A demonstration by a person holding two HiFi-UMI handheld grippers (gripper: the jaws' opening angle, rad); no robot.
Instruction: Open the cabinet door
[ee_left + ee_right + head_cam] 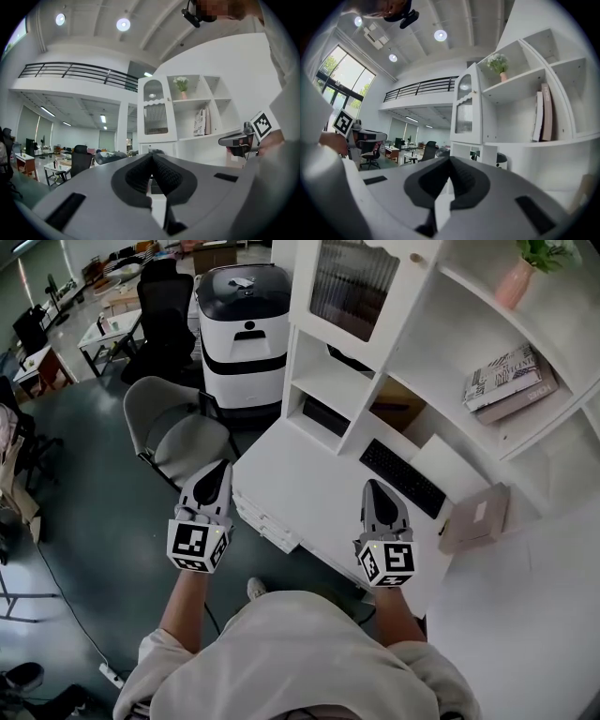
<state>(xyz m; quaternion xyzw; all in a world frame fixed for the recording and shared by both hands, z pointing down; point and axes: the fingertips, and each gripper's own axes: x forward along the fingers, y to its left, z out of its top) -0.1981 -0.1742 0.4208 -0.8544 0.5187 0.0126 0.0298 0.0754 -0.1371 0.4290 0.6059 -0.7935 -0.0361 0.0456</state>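
A white desk [300, 474] under a tall shelf unit [441, 329] fills this corner of an open office. Nearest, the right gripper [376, 488] hangs over the desk's front edge, jaws pressed together on nothing. The left gripper [218, 470] is off the desk's left side, likewise closed and empty.

A black keyboard [403, 477] lies just ahead of the right gripper, and a grey chair [178, 432] stands ahead of the left one. The cabinet door [352, 292] — ribbed glass in a white frame — is closed, well above and beyond both grippers. A small knob [417, 257] seems to sit by its right side.

Closed jaws would only bump that knob, so I judge they must part first. A low reach could drag across the keyboard. A pull at a slant might slip off the knob — and the swinging door could strike the idle gripper. Books [506, 381] and a pink vase [516, 279] sit right of the door, clear of it.
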